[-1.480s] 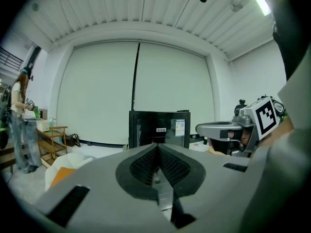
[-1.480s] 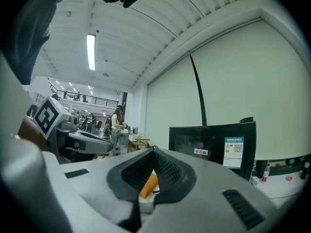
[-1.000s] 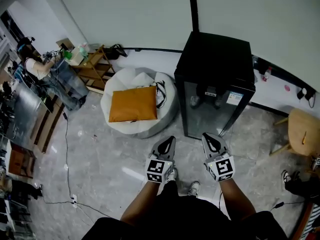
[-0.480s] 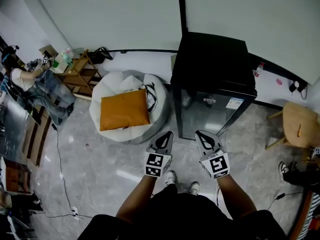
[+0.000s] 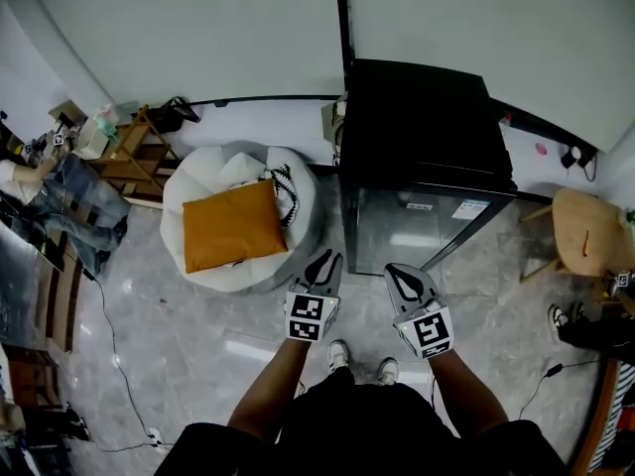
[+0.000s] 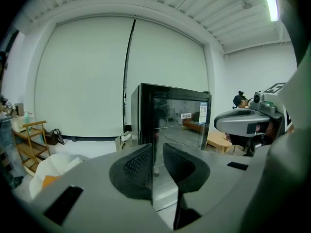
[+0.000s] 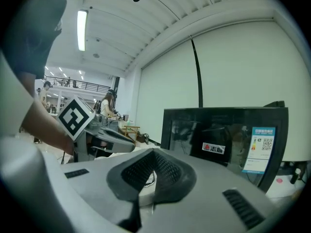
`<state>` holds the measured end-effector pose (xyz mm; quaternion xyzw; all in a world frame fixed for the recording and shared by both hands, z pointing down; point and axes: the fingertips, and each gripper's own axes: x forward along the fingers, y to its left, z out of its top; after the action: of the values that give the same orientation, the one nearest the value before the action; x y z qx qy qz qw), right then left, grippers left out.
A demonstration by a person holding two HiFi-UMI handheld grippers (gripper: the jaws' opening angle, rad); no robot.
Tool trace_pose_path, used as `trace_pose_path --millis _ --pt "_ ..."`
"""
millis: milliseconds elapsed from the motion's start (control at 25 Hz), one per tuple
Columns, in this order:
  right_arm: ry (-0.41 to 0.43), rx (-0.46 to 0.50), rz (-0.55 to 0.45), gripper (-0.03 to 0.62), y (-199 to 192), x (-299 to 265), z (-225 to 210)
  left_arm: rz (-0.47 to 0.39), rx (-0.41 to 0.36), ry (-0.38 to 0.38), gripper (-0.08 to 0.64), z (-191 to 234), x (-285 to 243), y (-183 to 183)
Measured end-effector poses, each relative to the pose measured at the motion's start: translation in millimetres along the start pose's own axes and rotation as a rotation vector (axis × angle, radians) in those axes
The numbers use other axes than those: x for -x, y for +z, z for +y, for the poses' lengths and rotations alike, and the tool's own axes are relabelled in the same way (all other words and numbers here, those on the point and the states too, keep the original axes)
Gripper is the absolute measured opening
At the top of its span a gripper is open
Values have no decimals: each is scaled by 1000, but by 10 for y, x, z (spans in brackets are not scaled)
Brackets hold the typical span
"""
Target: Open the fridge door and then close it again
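Observation:
A black fridge point(image 5: 417, 127) stands against the white wall, its glass door point(image 5: 422, 238) closed and facing me. Both grippers hover side by side a short way in front of the door, touching nothing. My left gripper point(image 5: 325, 263) is off the door's left edge; its jaws are opening, with a narrow gap and nothing between them. In the left gripper view the left gripper point(image 6: 157, 152) points at the fridge point(image 6: 170, 115). My right gripper point(image 5: 400, 278) faces the door's middle with its pads together. The right gripper view shows the right gripper point(image 7: 154, 160) shut and empty before the fridge point(image 7: 223, 140).
A white beanbag point(image 5: 203, 181) with an orange cushion point(image 5: 230, 226) lies left of the fridge. A wooden shelf point(image 5: 134, 157) stands at the far left by a seated person point(image 5: 50, 191). A round wooden stool point(image 5: 585, 228) is to the right. Cables trail on the floor.
The fridge has drawn closer as I stepped up to it, and both grippers moved forward. The left gripper's jaws have parted slightly; the right ones stay together.

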<state>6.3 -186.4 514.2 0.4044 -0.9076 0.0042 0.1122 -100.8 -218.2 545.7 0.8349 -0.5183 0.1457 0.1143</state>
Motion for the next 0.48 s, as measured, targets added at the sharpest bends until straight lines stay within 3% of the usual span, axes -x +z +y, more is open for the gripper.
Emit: trace_pose_path --millis 80,480 --pt "-12 -10 19 18 -36 -21 -20 5 -2 -12 121 59 -93 0" --pt "-58 -32 52 18 -121 -186 -116 32 -54 -75 169 279 -660 0"
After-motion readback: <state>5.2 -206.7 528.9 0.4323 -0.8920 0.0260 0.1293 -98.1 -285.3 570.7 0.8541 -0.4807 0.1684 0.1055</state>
